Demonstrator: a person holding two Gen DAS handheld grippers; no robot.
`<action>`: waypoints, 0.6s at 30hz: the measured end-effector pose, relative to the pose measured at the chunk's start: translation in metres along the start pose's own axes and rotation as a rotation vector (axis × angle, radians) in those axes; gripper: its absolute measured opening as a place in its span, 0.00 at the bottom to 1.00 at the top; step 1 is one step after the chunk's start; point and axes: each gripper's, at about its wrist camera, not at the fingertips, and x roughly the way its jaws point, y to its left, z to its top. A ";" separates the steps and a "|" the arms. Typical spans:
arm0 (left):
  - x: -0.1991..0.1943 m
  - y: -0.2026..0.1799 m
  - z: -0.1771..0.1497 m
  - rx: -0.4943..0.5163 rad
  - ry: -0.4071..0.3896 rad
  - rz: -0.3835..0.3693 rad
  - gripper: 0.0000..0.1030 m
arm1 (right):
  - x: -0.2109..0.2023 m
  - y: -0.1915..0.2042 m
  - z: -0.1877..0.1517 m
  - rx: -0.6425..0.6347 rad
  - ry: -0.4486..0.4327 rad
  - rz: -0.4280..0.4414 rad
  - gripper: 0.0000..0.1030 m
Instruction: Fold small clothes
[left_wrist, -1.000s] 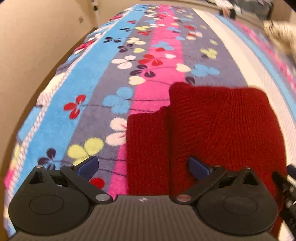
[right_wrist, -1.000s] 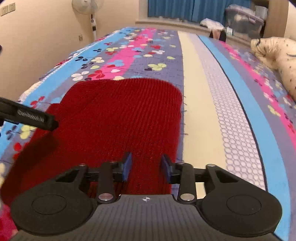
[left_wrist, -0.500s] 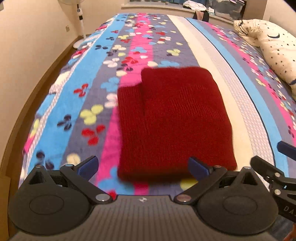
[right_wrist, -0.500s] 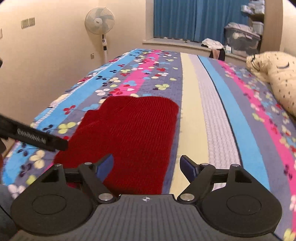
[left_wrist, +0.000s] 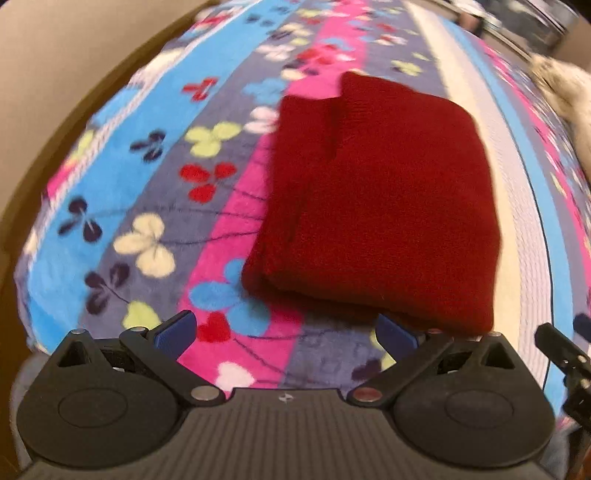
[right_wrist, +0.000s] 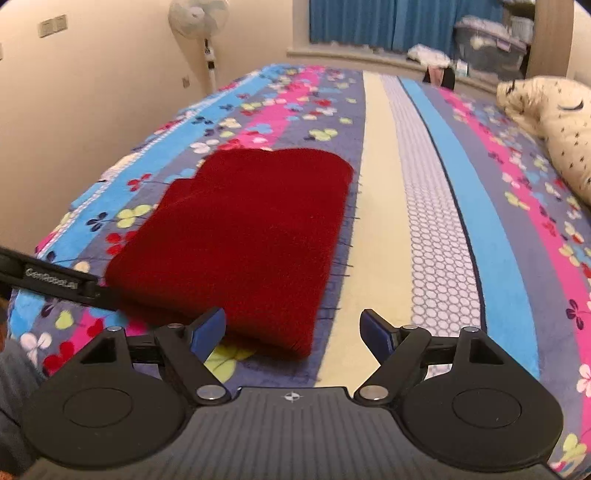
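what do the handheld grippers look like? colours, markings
Both match: left gripper and right gripper have a black ribbed body, two round black hubs, silver pivot pins, black linkage arms, dark blue pads and a small cross emblem. The left's side bar carries pale lettering, too blurred to read.

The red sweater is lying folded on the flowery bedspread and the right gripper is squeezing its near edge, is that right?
Not quite. The red sweater does lie folded on the flowery bedspread, but the right gripper is not squeezing it: its jaws have just been opening and stand wide apart, clear of the near edge, with nothing pinched. The right wrist view shows this.
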 end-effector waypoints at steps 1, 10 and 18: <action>0.006 0.002 0.005 -0.026 0.015 0.004 1.00 | 0.008 -0.005 0.008 0.004 0.017 0.003 0.79; 0.055 0.005 0.040 -0.218 0.118 -0.038 1.00 | 0.120 -0.065 0.099 0.163 0.229 0.099 0.80; 0.087 0.023 0.031 -0.387 0.146 -0.139 1.00 | 0.239 -0.111 0.179 0.304 0.291 0.188 0.83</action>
